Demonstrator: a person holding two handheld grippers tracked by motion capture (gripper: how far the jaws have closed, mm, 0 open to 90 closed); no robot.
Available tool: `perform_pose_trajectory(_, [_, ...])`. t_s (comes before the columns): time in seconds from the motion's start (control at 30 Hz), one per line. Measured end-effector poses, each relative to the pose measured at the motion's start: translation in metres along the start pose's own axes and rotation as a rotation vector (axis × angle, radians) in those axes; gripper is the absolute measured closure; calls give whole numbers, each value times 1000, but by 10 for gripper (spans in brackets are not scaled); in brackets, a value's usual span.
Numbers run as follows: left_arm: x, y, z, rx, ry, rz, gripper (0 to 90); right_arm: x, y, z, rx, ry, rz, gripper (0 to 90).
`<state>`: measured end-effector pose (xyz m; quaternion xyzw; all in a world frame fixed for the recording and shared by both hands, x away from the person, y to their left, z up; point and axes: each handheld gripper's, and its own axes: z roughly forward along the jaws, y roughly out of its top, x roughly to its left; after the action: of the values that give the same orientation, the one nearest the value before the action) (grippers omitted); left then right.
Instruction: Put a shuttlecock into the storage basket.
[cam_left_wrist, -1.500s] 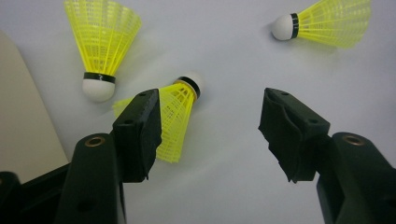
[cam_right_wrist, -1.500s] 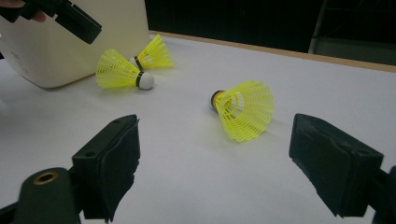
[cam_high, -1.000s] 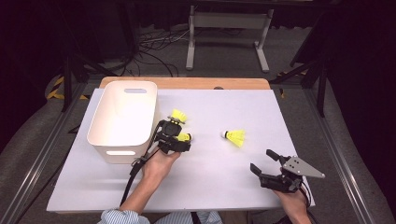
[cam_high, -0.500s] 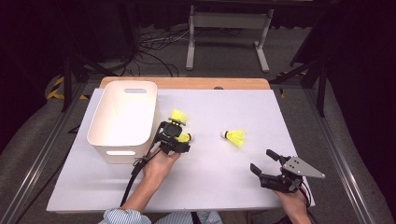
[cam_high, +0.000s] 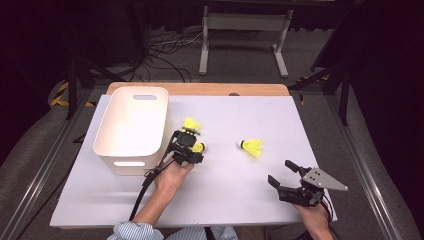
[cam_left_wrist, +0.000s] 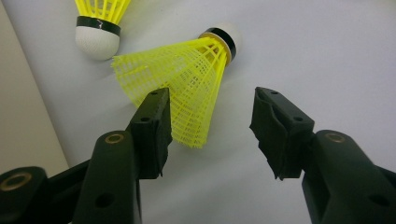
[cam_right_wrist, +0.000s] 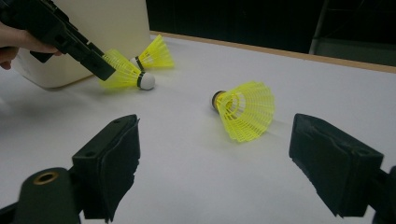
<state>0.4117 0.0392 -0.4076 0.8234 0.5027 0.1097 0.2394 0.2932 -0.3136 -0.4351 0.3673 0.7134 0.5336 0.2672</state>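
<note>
Jaws of the left gripper (cam_left_wrist: 208, 126) have just been closing around a yellow shuttlecock (cam_left_wrist: 187, 84) at frame centre, its skirt between them, not yet pinched. Beside it, the white bin (cam_high: 131, 127) looks its likely destination. Lower right, the right gripper (cam_high: 287, 175) waits wide, holding nothing.

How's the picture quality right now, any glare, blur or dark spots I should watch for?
High view: table evenly lit, surroundings dark, image soft. Left gripper view: sharp on the nearest shuttlecock with its soft shadow, no glare. Right gripper view: the lone shuttlecock is crisp, the near jaws slightly soft, the background black.
</note>
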Motion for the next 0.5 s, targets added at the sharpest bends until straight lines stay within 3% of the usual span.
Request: perform_pose_trajectory(0.5, [3, 1, 7, 0, -47, 4, 642, 0, 0, 0, 3, -1, 2, 170])
